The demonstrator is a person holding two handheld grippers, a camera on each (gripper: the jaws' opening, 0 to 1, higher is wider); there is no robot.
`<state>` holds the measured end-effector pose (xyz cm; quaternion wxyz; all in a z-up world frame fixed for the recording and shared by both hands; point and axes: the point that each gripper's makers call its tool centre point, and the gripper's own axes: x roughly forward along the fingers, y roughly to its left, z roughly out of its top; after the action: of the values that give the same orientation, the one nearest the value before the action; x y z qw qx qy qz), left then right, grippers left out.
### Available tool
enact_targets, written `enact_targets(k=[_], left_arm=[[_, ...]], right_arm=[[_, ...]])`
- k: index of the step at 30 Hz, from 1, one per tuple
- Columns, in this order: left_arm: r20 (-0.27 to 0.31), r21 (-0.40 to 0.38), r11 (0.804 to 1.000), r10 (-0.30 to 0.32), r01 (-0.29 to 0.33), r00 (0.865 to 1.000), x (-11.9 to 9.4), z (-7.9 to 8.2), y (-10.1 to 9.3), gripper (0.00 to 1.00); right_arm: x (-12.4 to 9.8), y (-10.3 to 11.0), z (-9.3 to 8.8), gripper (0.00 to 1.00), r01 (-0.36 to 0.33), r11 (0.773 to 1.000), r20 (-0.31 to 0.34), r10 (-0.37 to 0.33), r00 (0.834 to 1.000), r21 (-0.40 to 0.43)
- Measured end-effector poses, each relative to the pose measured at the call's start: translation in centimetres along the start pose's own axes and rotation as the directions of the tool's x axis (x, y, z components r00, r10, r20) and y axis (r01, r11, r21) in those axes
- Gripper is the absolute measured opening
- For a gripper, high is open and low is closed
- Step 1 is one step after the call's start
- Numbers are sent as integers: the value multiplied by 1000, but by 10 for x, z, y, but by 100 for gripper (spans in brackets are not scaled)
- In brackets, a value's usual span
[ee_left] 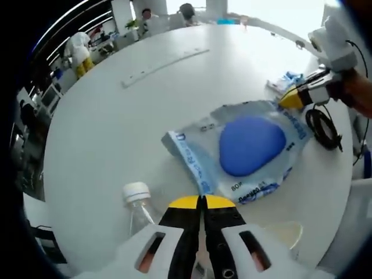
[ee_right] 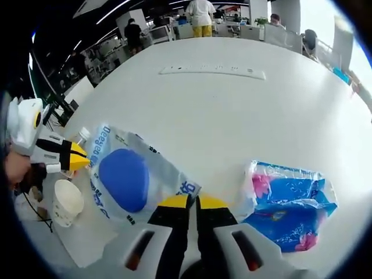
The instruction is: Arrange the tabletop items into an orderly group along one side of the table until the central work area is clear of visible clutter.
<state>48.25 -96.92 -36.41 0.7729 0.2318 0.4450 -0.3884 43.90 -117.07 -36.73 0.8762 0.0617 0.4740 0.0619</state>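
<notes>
A clear plastic bag (ee_left: 244, 151) with blue print and a blue round pad inside lies flat on the white round table (ee_left: 116, 133). My left gripper (ee_left: 201, 202) is shut, and the bag's near edge runs into its yellow tips. In the right gripper view the same bag (ee_right: 125, 177) lies left of centre. My right gripper (ee_right: 192, 202) is shut at the bag's corner. The left gripper (ee_right: 75, 157) pinches the bag's opposite edge there. The right gripper (ee_left: 290, 100) shows at the bag's far corner in the left gripper view.
A clear bottle (ee_left: 136, 197) with a white cap stands left of my left jaws. A paper cup (ee_right: 67, 200), a blue-pink tissue pack (ee_right: 290, 206), a black cable coil (ee_left: 322, 128) and a long white strip (ee_right: 212, 71) lie on the table. People stand beyond the far edge.
</notes>
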Motion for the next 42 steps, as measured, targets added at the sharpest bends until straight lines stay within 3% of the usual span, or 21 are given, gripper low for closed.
enact_targets(k=[42], left_arm=[[23, -76, 997, -33, 35, 999, -10, 3, -10, 0]], right_arm=[[-12, -2, 10, 0, -13, 1000, 32, 13, 999, 0]])
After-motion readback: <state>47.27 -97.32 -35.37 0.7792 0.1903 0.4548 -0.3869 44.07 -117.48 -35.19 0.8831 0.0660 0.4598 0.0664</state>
